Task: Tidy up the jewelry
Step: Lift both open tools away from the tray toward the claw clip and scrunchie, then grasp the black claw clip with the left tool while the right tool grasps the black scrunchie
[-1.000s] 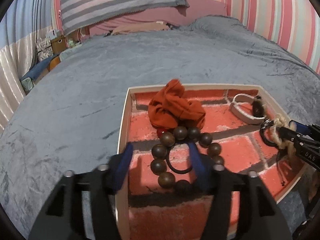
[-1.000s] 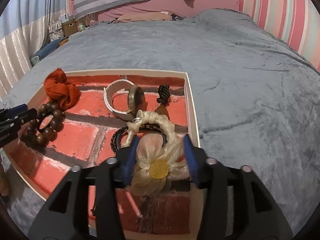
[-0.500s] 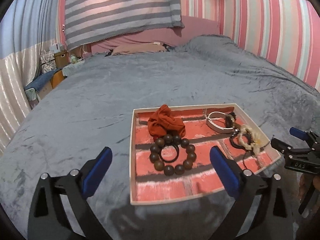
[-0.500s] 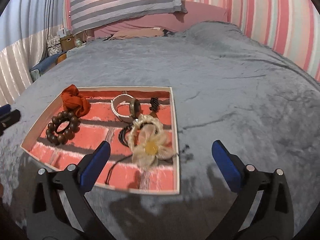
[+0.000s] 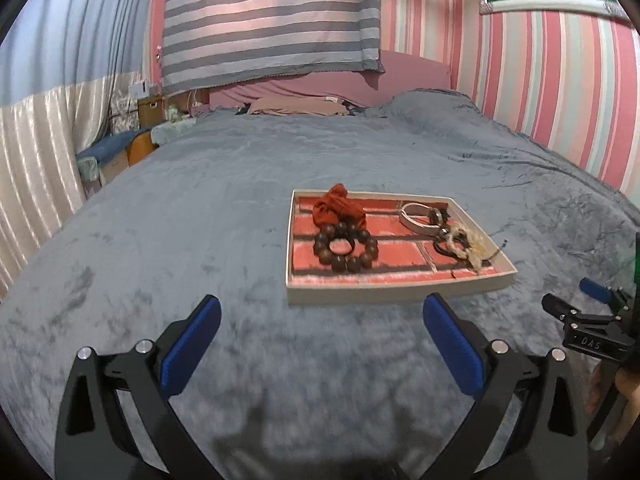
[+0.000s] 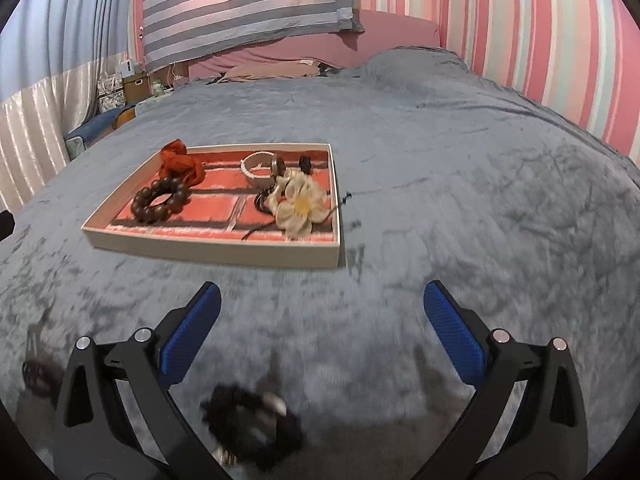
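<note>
A shallow tray with a red brick-pattern lining lies on the grey bed; it also shows in the right wrist view. In it lie a dark wooden bead bracelet, an orange scrunchie, a white bangle and a cream flower hair tie. My left gripper is open and empty, in front of the tray. My right gripper is open and empty, in front of the tray's near right corner. A dark blurred scrunchie-like item lies on the bed under the right gripper.
The grey blanket covers the whole bed. A striped cloth hangs at the headboard wall. Boxes and clutter stand at the far left beside the bed. The right gripper shows at the right edge of the left wrist view.
Both grippers opened, releasing the bead bracelet and the flower hair tie in the tray, and pulled back and up away from the tray.
</note>
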{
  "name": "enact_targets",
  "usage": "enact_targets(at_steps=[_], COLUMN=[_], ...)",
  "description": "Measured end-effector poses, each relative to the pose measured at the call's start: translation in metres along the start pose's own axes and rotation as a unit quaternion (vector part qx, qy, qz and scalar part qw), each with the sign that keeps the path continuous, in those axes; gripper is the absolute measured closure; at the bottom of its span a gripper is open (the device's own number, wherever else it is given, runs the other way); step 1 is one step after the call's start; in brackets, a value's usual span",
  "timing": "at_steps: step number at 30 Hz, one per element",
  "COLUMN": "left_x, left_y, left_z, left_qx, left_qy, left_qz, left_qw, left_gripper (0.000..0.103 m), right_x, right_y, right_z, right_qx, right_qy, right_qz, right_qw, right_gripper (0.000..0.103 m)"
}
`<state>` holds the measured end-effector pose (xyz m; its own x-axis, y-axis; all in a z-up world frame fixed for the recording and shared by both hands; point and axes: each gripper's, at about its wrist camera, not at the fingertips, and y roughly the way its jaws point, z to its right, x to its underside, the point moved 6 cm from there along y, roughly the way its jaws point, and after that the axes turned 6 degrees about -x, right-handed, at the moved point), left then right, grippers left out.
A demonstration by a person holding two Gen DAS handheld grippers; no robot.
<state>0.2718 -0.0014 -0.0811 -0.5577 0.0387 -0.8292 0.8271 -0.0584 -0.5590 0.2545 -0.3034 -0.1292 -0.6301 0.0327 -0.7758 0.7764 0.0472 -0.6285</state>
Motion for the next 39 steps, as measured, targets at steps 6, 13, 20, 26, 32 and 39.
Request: enact_targets(at_steps=[6, 13, 20, 26, 32, 39], left_x=[0.032, 0.077, 0.102, 0.108, 0.11, 0.113], left_y=[-0.027, -0.032, -0.029, -0.024, -0.017, -0.009], left_z=[-0.005, 0.0, 0.012, 0.016, 0.019, 0.024], left_qx=[-0.002, 0.002, -0.006, -0.008, -0.009, -0.005], left_qy=[-0.028, -0.039, -0.026, -0.013, -0.003, 0.008], left_qz=[-0.008, -0.041, -0.05, -0.054, -0.065, -0.074], left_qw=[0.9996, 0.9984, 0.9984, 0.9985, 0.9979, 0.9972], left_gripper=[0.004, 0.004, 0.004, 0.004, 0.004, 0.004], right_x=[0.022, 0.054, 0.069, 0.071, 0.074, 0.078], right_y=[-0.019, -0.023, -0.019, -0.015, -0.011, -0.004], right_z=[0.003, 0.001, -0.001, 0.001, 0.0, 0.0], right_qx=[0.004, 0.005, 0.008, 0.004, 0.003, 0.005], right_qy=[0.009, 0.008, 0.001, 0.006, 0.003, -0.001], right_qz=[-0.003, -0.017, -0.026, -0.03, -0.036, -0.047], right_qw=[1.0, 1.0, 1.0, 1.0, 0.999, 0.999], right_gripper=[0.004, 0.004, 0.004, 0.005, 0.005, 0.006])
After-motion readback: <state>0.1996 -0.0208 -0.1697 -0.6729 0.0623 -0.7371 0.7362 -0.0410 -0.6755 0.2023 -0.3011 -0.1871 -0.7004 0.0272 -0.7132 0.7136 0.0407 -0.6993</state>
